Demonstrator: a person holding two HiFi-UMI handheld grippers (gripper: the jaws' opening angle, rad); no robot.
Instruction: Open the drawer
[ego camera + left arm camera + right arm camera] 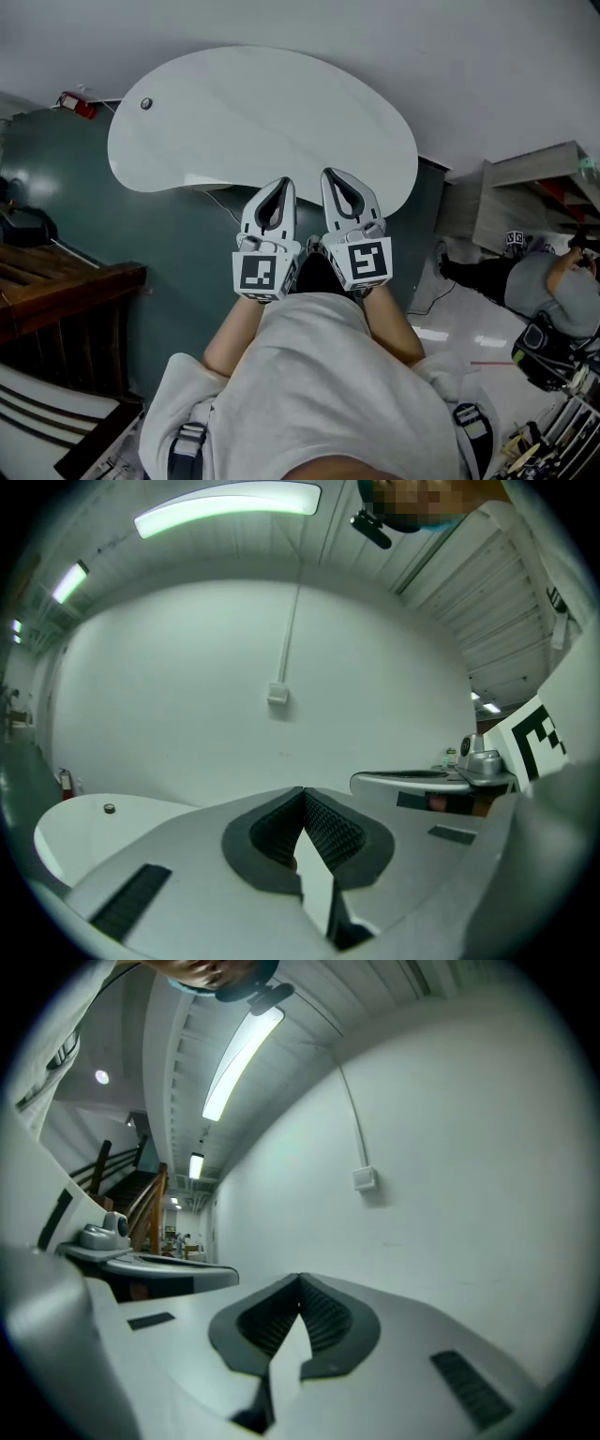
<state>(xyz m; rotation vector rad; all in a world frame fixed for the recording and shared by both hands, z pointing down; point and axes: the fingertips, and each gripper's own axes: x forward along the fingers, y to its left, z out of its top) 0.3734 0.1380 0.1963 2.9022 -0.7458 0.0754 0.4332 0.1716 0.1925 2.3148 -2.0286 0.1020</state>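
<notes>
No drawer shows in any view. In the head view my left gripper [281,184] and right gripper [334,175] are held side by side, pointing level over the near edge of a white kidney-shaped table [216,122]. Both are shut with nothing between their pads. The left gripper view has its jaws [303,791] closed tip to tip, facing a bare white wall, with the table [75,822] at lower left and the right gripper beside it [441,780]. The right gripper view shows its jaws [300,1280] closed the same way before that wall.
A small dark button [145,103] sits on the table's far left. Dark wooden furniture [56,291] stands at left, a red object [77,105] on the floor by the wall. A person [553,291] crouches at right near a wooden shelf [534,183]. A wall box [277,694] hangs on a cable.
</notes>
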